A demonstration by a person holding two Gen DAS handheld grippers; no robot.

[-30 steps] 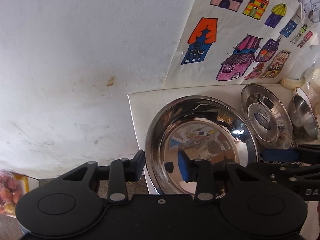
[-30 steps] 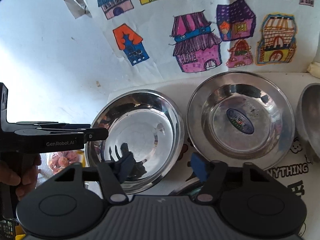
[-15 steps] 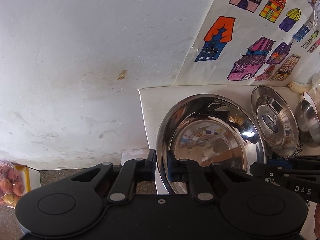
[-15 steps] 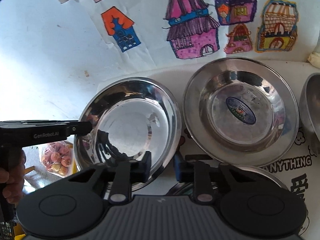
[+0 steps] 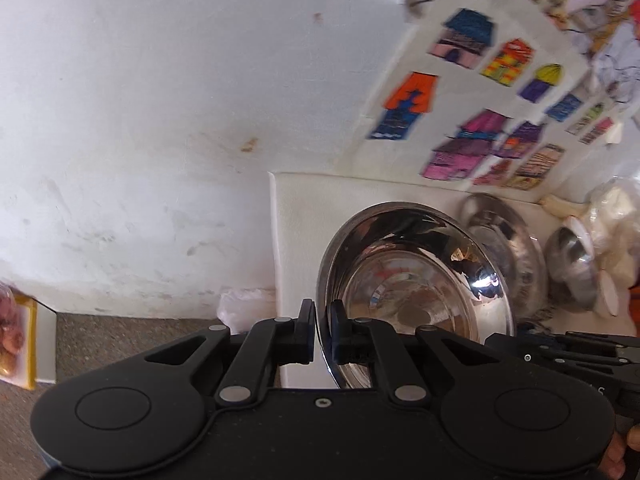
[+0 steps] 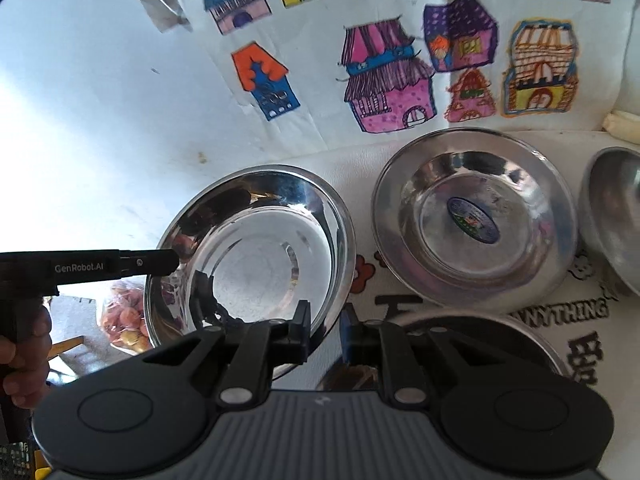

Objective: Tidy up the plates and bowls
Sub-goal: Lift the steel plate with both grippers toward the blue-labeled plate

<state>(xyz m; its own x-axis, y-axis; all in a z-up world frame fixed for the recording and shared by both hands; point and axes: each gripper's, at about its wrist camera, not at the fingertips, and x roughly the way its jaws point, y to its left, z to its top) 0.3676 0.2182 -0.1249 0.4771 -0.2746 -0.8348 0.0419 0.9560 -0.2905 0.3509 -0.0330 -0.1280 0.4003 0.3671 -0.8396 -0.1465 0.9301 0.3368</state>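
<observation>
While the large shiny steel bowl (image 6: 256,248) sits at the left end of the white counter (image 5: 296,216), it is gripped from two sides at once. The left tool (image 5: 322,334) is clamped on the bowl's left rim, the thin metal edge pinched between its pads. The right tool (image 6: 324,330) is closing on the near right rim; in the right wrist view the edge is seen between its fingers, with the right pad apparently still a little off the metal. The left tool (image 6: 160,261) is also seen there, reaching in from the left, held by a hand (image 6: 20,364).

The bowl lies directly ahead of both tools, between them, so neither hand is clearly nearer. To its right, just beside it, a steel plate with a blue sticker (image 6: 474,218) lies flat, and further right another steel dish (image 6: 612,216) is partly cut off. A third steel rim (image 6: 460,322) shows near the right tool. Any lift is judged to depend on both grips rising together, as the bowl's rim is thin and slippery. Coloured house drawings (image 6: 384,76) hang on the far wall.
</observation>
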